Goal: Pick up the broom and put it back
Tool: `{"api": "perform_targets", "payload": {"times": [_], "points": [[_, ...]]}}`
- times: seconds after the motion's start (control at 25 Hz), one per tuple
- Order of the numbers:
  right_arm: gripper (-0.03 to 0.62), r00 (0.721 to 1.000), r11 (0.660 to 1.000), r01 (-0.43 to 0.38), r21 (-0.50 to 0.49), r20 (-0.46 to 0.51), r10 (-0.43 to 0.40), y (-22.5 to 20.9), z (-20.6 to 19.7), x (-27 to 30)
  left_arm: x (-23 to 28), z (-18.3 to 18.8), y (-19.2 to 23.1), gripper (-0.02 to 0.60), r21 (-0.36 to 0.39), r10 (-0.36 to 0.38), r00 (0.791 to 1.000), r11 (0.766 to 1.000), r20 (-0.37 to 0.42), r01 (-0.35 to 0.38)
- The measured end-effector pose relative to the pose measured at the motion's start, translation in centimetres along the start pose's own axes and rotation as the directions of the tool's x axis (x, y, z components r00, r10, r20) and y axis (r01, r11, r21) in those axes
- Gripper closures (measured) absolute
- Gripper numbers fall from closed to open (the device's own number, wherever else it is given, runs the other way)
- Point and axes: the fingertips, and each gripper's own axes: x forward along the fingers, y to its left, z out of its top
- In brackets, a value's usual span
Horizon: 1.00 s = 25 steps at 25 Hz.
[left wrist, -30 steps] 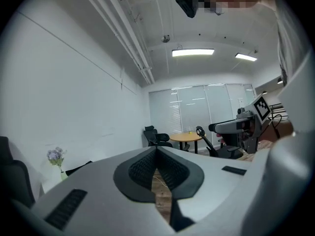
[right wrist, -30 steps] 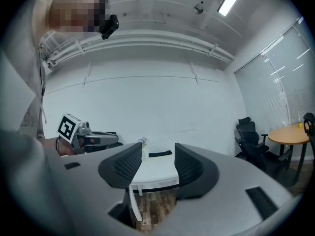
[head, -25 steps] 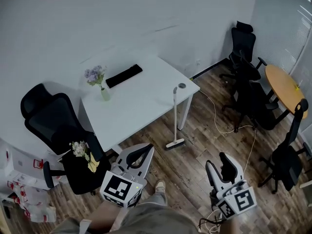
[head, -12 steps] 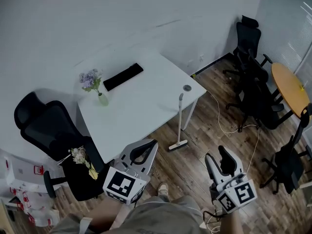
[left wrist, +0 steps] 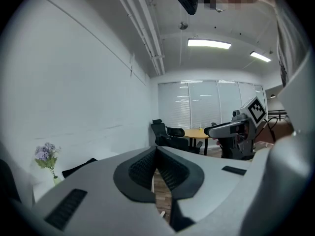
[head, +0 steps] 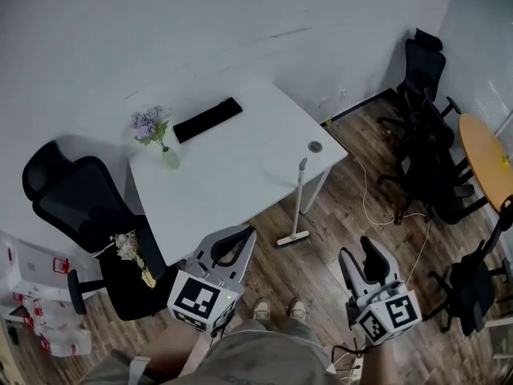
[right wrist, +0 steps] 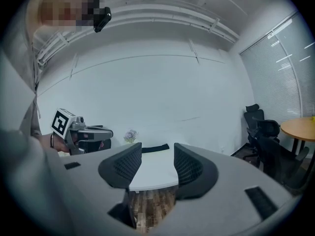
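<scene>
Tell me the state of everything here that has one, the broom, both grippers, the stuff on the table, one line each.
Broom: standing upright by the white table edge, head on the floor, not held.
Left gripper: jaws together, nothing between them.
Right gripper: jaws apart, empty.
Vase of flowers: upright on the table.
Black pad: lying flat on the table.

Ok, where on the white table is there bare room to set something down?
Most of the white rectangular table is bare, from the purple flowers in a vase and long black pad at the back to its front edge. Crowded: the black office chairs, right.
</scene>
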Motion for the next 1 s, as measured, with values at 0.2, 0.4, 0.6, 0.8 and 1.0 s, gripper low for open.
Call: {"api": "perform_targets", "payload": {"times": [0.2, 0.4, 0.6, 0.8, 1.0], "points": [[0.381, 0.999, 0.999, -0.035, -0.022, -0.004, 0.035, -2.6, 0.2, 2.8, 2.4, 0.3, 1.5, 0.566, 0.004, 0.051, 0.999, 0.999, 0.001, -0.051], [0.379, 0.997, 0.996, -0.073, -0.056, -0.034, 0.071, -6.0, -1.0, 7.9, 5.9, 0.0, 3.9, 0.566, 0.021, 0.108, 0.994, 0.994, -0.005, -0.107], [0.375, 0.991, 0.994, -0.102, -0.027, -0.096, 0.099, -9.7, -5.1, 13.1, 9.6, -3.0, 5.7, 0.566, -0.034, 0.139, 0.989, 0.989, -0.042, -0.141], [0.370, 0.976, 0.991, -0.129, 0.018, -0.174, 0.130, -11.7, -10.2, 17.5, 12.8, -7.7, 7.1, 0.566, -0.061, 0.174, 0.978, 0.981, -0.116, -0.182], [0.367, 0.952, 0.985, -0.173, 0.023, -0.252, 0.173, -12.7, -16.9, 21.6, 15.2, -12.4, 7.6, 0.566, -0.054, 0.189, 0.970, 0.978, -0.155, -0.199]]}}
